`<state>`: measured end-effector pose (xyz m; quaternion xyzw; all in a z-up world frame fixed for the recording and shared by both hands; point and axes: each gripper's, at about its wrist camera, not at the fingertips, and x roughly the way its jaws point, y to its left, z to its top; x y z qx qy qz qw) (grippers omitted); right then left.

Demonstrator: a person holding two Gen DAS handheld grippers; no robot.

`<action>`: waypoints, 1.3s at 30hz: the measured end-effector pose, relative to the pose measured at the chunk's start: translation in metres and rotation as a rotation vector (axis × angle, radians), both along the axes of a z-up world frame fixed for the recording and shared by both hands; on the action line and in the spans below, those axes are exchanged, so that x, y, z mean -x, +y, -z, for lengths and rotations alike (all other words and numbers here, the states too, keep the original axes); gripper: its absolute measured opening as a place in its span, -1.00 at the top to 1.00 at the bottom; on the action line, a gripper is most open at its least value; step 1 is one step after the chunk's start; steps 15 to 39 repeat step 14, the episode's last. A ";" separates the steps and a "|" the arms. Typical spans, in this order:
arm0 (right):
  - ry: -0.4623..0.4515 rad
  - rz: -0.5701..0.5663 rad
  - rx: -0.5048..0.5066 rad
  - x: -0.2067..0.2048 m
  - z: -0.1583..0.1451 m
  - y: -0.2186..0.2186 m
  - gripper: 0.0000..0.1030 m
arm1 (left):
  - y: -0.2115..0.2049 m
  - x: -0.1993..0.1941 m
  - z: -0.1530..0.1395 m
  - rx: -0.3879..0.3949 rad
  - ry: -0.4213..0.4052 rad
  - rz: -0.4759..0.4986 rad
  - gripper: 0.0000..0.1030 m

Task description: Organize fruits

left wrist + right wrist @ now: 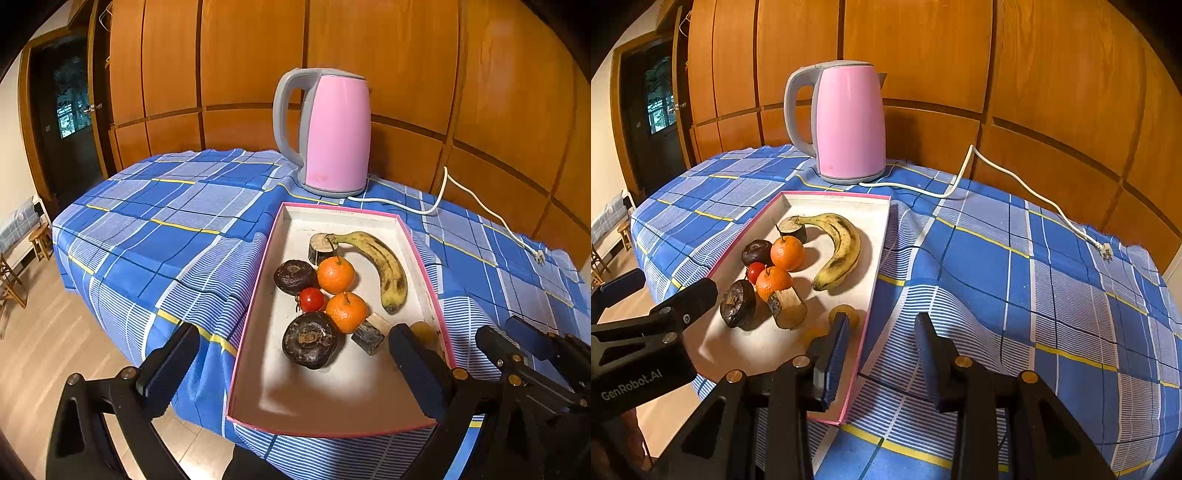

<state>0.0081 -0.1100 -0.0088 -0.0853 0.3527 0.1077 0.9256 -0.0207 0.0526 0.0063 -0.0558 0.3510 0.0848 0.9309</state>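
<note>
A shallow pink-rimmed box (258,291) lies on the blue checked tablecloth. In it are a spotted banana (382,264), two oranges (335,276) (346,312), a cherry tomato (311,299), two dark round fruits (295,277) (310,345), two cut cane pieces (320,248) (371,334) and a small yellow fruit (846,313). My left gripper (295,367) is wide open over the box's near end, holding nothing. My right gripper (882,354) is open astride the box's right wall (866,317), with its left finger (834,354) inside by the yellow fruit and nothing pressed between the pads.
A pink electric kettle (334,133) stands behind the box, and its white cord (1027,192) trails right across the cloth to a plug (1105,253). Wooden wall panels rise behind the table. The table's edge drops to the floor at the left, where small stools (40,240) stand.
</note>
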 end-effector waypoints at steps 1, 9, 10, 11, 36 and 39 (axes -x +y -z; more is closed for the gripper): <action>-0.001 0.000 0.001 0.000 0.000 0.000 0.29 | 0.000 0.000 0.000 0.000 0.000 0.000 -0.99; -0.001 -0.004 0.005 0.000 0.000 0.001 0.28 | -0.002 0.005 -0.004 -0.016 -0.042 0.012 -0.99; -0.001 -0.005 0.005 0.000 0.001 0.001 0.29 | -0.003 0.006 -0.005 -0.020 -0.049 0.011 -0.99; -0.001 -0.006 0.005 0.000 0.001 0.001 0.28 | -0.003 0.006 -0.006 -0.025 -0.055 0.010 -0.99; 0.001 -0.005 0.003 -0.001 0.001 0.000 0.28 | -0.002 0.005 -0.006 -0.012 -0.049 0.016 -0.99; 0.001 -0.005 0.003 -0.001 0.001 0.000 0.28 | -0.002 0.005 -0.006 -0.012 -0.049 0.016 -0.99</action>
